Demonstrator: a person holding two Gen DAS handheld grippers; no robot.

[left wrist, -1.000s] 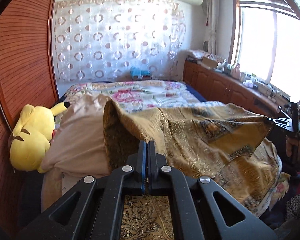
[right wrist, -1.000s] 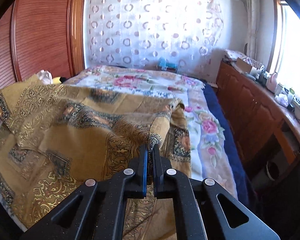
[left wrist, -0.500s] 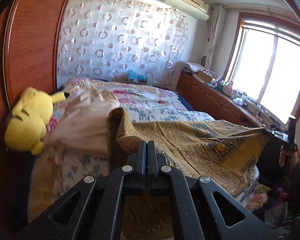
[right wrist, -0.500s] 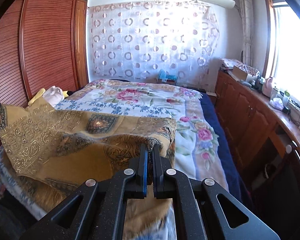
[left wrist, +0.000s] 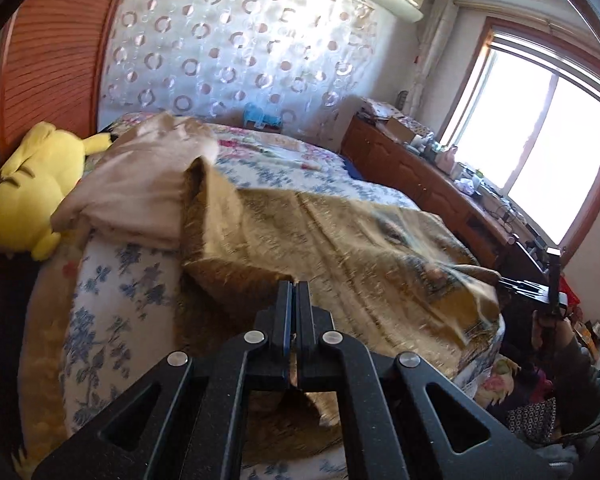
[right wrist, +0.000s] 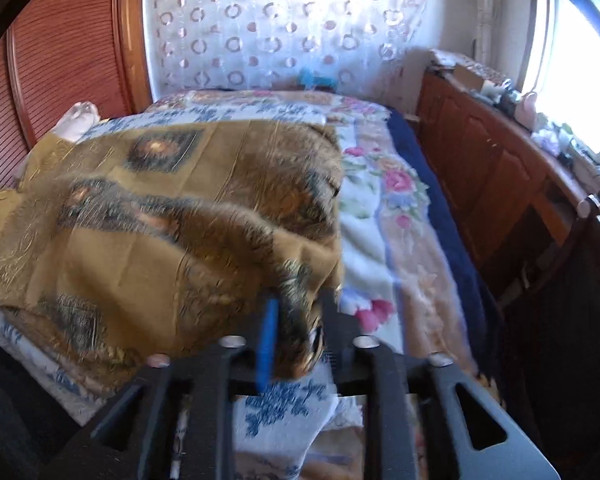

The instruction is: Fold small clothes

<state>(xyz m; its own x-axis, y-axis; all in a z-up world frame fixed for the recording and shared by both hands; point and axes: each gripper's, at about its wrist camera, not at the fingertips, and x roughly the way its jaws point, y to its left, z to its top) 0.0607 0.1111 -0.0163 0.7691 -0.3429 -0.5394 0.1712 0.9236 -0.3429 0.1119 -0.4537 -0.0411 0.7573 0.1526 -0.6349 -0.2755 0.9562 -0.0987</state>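
A golden patterned cloth (left wrist: 340, 240) lies spread across the bed and is folded over at its left side. My left gripper (left wrist: 294, 288) is shut on its near edge, and more of the fabric hangs under the fingers. In the right wrist view the same cloth (right wrist: 160, 220) is blurred. One bunched corner sits between the jaws of my right gripper (right wrist: 298, 320), which are opening, and the blue pad (right wrist: 268, 340) stands off the fabric. The right gripper (left wrist: 532, 286) also shows at the far right of the left wrist view, held by a hand.
A floral bedspread (right wrist: 380, 208) covers the bed. A yellow plush toy (left wrist: 32, 184) and a beige blanket (left wrist: 140, 184) lie at the bed's left side by the wooden wardrobe. A cluttered wooden cabinet (right wrist: 500, 168) runs along the right under the window.
Both grippers have come down and the cloth, held up taut before, now rests on the bed. The right jaws, shut on the corner earlier, have parted.
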